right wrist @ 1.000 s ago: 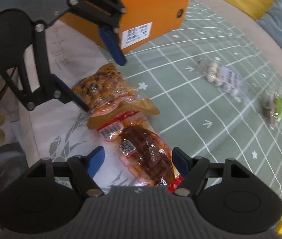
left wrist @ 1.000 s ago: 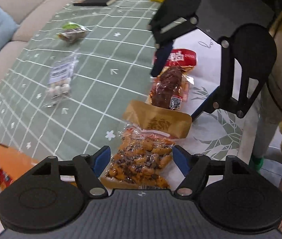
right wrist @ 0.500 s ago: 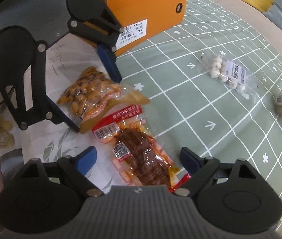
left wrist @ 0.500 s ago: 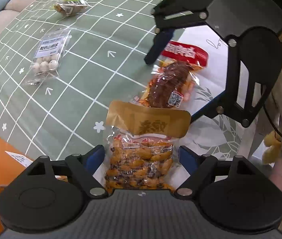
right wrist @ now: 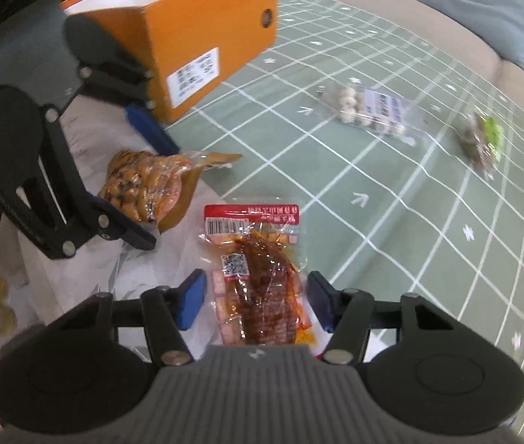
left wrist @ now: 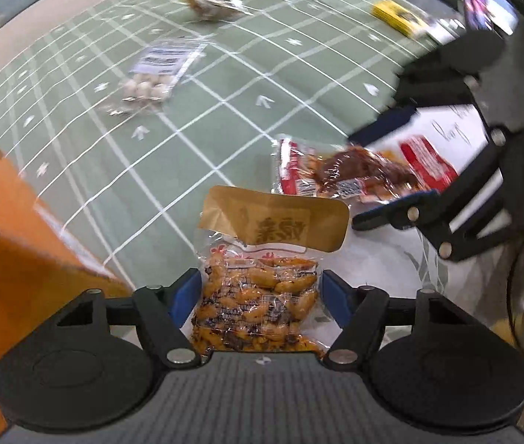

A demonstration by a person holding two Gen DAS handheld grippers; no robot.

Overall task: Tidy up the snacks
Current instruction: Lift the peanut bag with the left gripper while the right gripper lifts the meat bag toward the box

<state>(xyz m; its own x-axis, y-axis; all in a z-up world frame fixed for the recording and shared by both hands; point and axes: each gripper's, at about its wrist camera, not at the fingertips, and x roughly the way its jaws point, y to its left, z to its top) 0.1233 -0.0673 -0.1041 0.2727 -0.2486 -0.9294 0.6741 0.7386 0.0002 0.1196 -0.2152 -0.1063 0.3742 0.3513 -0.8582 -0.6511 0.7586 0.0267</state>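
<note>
Left wrist view: the left gripper is now set astride the peanut packet, jaws closing, pads not yet pressing. The right gripper, earlier wider, is likewise narrowing around the red meat packet, unclamped. Both packets lie on a green grid tablecloth, near an orange box; a sofa is seen behind.

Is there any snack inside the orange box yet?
No: in the right wrist view the open orange box shows only bare white inner walls, though its floor is hidden from this angle.
</note>
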